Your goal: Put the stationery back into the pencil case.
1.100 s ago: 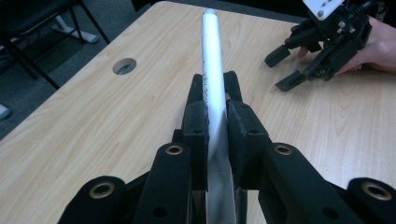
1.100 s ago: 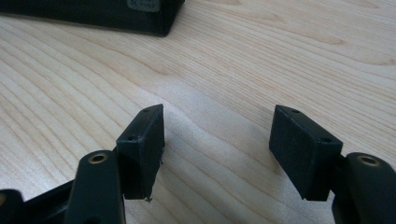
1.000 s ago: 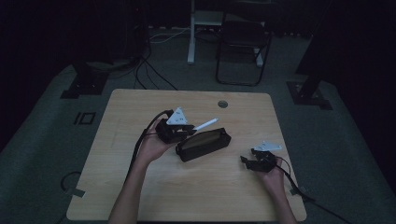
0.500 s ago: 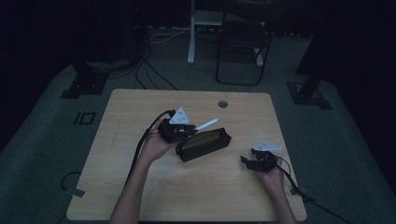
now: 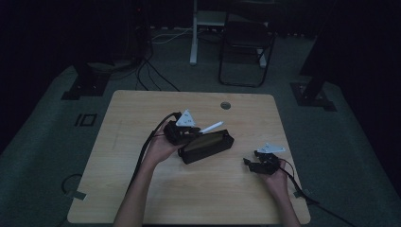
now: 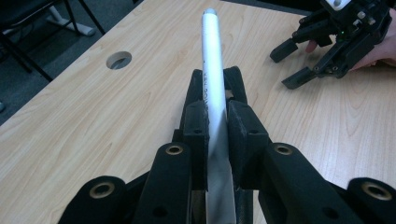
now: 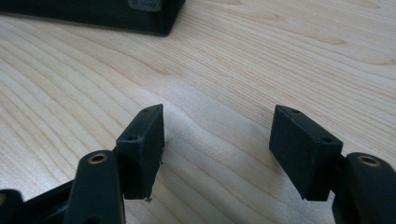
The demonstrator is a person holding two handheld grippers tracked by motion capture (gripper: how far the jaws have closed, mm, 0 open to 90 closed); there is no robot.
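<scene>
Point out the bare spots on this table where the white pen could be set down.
Bare wood lies along the table's left side, across the near edge between the two forearms, and at the far right corner past the round hole. The middle is crowded: the left gripper holds the white pen above the black case, and the right gripper rests open nearby.

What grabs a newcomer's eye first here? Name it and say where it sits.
The white marker pen clamped in the left gripper, poking out over the middle of the wooden table. Just beside it lies a black case, open at the top. The right gripper rests near the table's right edge, jaws apart and empty.
</scene>
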